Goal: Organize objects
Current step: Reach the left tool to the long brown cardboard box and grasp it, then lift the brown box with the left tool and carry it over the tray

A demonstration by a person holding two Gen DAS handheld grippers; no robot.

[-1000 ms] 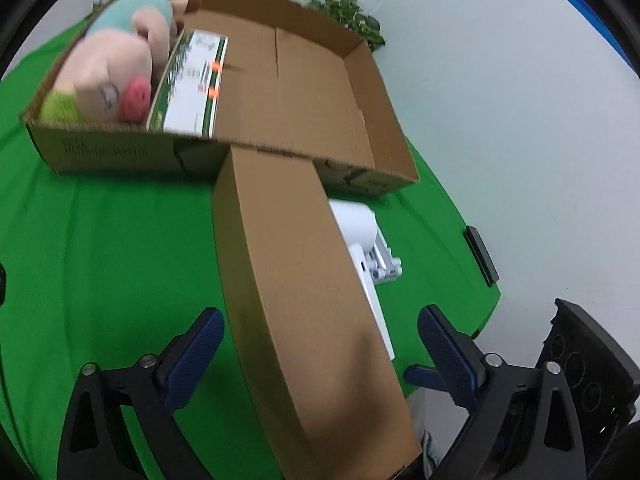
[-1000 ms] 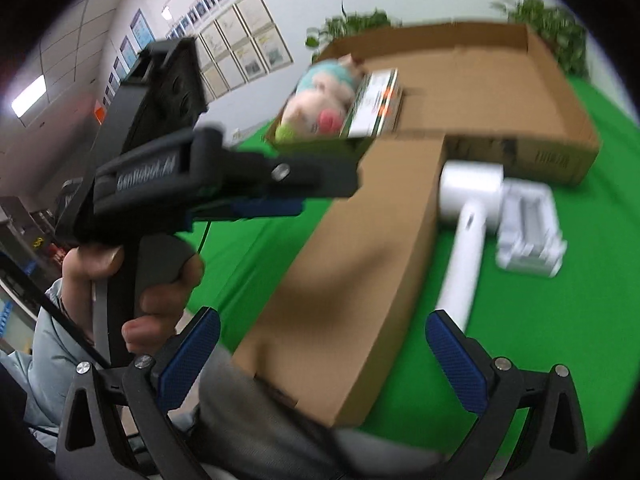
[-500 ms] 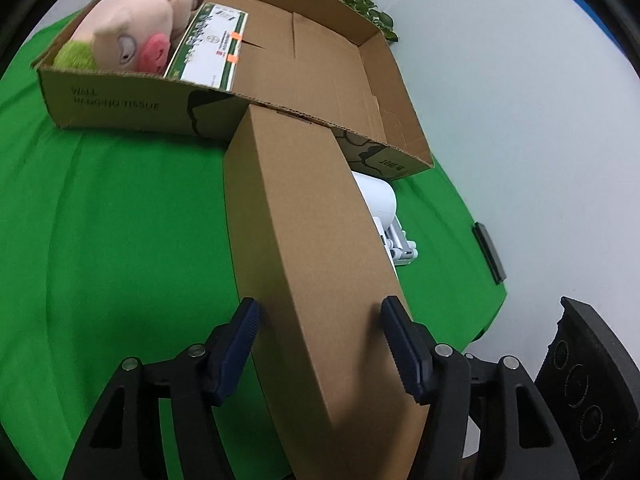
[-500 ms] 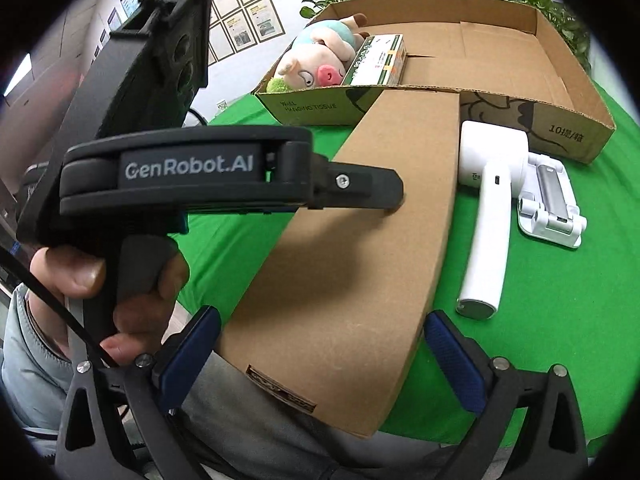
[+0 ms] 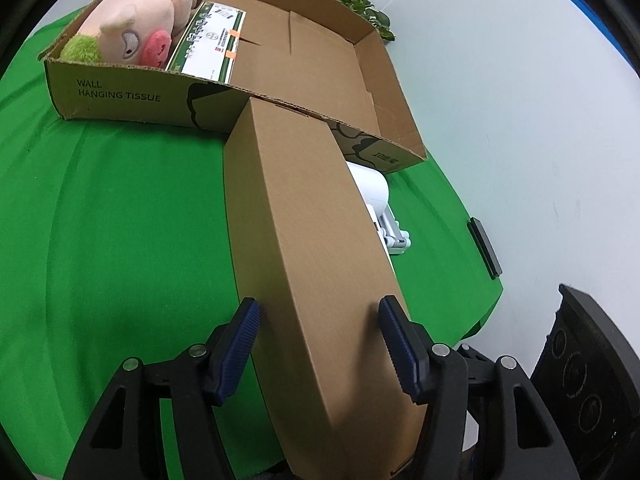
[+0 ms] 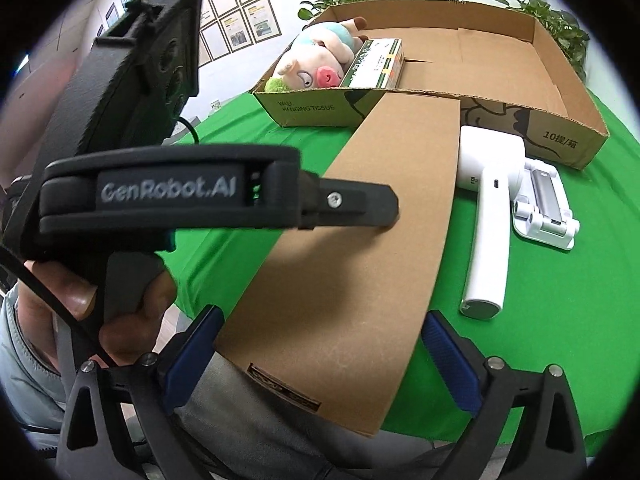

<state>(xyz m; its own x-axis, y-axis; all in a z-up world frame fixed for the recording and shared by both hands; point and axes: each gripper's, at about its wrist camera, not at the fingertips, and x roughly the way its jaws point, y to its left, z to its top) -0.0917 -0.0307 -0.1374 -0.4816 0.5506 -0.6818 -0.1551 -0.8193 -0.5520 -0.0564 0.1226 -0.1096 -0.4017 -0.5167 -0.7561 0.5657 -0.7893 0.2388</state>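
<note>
Left gripper (image 5: 320, 320) pitched down over the near end of the long brown box (image 5: 304, 248); its blue fingers (image 5: 240, 344) straddle the box and are closing, pads at or against both side faces. Right gripper (image 6: 320, 344) also angled down, fingers (image 6: 448, 364) spread wide, either side of the box's near end, not gripping. The box lies on the green table (image 5: 120, 240), far end against the open cardboard tray (image 5: 132, 96) (plush pig (image 5: 132, 28) inside). White handheld device (image 6: 488, 224) just beside.
</note>
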